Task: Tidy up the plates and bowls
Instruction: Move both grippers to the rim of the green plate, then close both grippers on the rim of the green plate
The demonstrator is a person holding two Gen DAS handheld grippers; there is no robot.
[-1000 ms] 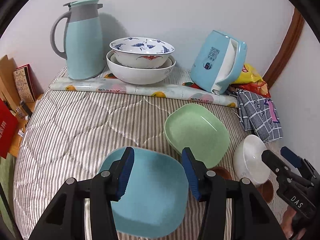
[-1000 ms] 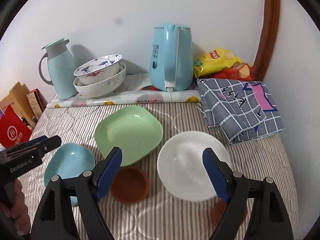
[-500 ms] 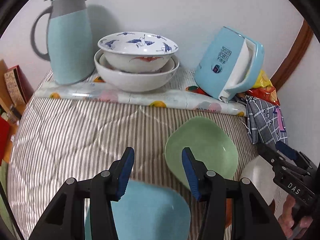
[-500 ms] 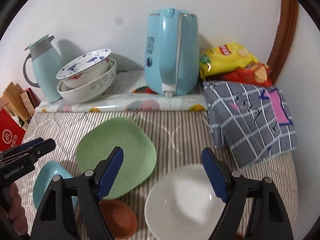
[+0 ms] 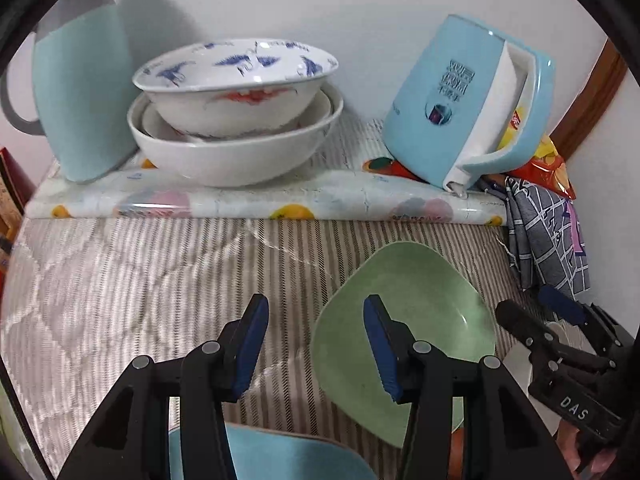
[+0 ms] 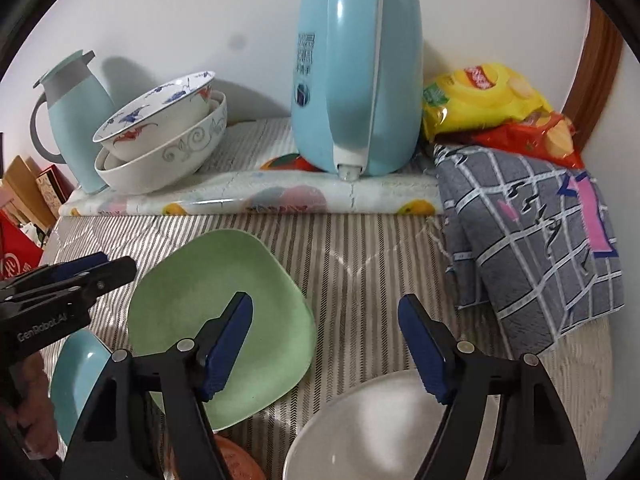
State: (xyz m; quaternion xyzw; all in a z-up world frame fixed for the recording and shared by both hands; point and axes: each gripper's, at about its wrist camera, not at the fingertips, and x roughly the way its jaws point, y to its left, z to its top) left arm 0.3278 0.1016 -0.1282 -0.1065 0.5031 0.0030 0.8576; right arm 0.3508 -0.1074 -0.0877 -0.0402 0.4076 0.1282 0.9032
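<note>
table (image 5: 120,280): striped quilted cover, everything sits on it
stacked bowls (image 5: 236,120): crane-print one nested in a white one, back by the wall
green plate (image 6: 216,320): middle, flat on the stripes
white bowl (image 6: 372,432): front right, just beside the green plate
blue plate (image 5: 280,460): front left
right gripper (image 6: 326,344): fingers spread, been closing a bit, nothing between
left gripper (image 5: 316,344): fingers apart, empty

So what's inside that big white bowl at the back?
The big white bowl holds a bowl with blue birds, sitting tilted. Another white rim peeks out beneath it. The big bowl's bottom is covered, so anything else stays hidden.
</note>
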